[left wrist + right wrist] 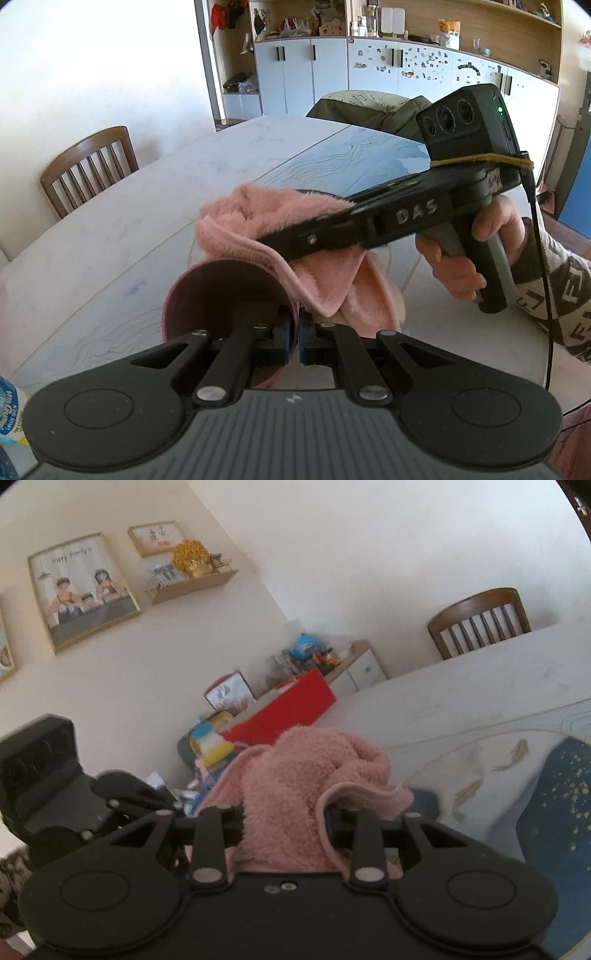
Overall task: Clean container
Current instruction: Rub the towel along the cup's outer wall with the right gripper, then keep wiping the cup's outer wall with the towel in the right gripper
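One pair of tongs steadies the cup while the other works a cloth at its mouth.

The left tongs [293, 341] are clamped tight on the near rim of the pink container [218, 291], tilting its opening forward so it cannot slip. Just beyond, the right tongs [258, 240] pinch a bunched pink cloth [280, 210] at the rim, held above the desk [110, 221] for wiping.

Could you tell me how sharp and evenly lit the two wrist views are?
Left wrist view: sharp, daylit, with fisheye bending of the table edge; the pink cloth and maroon cup read clearly. Right wrist view: softer, slightly blurred and tilted, the cloth fuzzy, the wall washed pale.
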Available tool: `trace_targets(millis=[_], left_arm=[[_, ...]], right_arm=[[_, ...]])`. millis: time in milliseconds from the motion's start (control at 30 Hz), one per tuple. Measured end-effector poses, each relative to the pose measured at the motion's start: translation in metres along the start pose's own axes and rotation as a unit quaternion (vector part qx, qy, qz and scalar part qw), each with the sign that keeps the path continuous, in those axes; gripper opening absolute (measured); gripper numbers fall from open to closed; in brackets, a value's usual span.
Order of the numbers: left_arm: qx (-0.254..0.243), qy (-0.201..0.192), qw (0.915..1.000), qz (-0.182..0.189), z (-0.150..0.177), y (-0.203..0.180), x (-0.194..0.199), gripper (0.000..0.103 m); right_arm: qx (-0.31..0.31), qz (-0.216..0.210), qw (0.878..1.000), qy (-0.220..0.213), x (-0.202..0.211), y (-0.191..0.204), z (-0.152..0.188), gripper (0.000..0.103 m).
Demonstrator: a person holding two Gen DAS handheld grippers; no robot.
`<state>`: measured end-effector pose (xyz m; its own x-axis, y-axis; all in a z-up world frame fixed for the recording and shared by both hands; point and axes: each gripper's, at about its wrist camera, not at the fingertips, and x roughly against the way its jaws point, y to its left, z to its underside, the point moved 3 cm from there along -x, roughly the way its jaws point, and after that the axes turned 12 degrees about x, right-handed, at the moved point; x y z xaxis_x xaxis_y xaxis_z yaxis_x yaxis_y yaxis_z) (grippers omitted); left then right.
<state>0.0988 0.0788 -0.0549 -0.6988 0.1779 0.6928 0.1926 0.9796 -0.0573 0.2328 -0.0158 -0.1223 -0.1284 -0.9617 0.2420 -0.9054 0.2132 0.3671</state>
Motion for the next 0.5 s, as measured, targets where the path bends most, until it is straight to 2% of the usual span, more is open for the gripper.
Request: trace_targets(millis=[233, 500], left_arm=[[0.001, 0.003, 1.0000, 0.003, 0.002, 0.001, 0.002, 0.004], [0.002, 0.005, 1.0000, 0.007, 0.004, 0.002, 0.007, 0.004]], right_arm=[[-0.003, 0.030, 0.999, 0.027, -0.012, -0.007, 0.005, 0.032], [0.047, 0.118, 0.987, 0.097, -0.029, -0.009, 0.021, 0.032]])
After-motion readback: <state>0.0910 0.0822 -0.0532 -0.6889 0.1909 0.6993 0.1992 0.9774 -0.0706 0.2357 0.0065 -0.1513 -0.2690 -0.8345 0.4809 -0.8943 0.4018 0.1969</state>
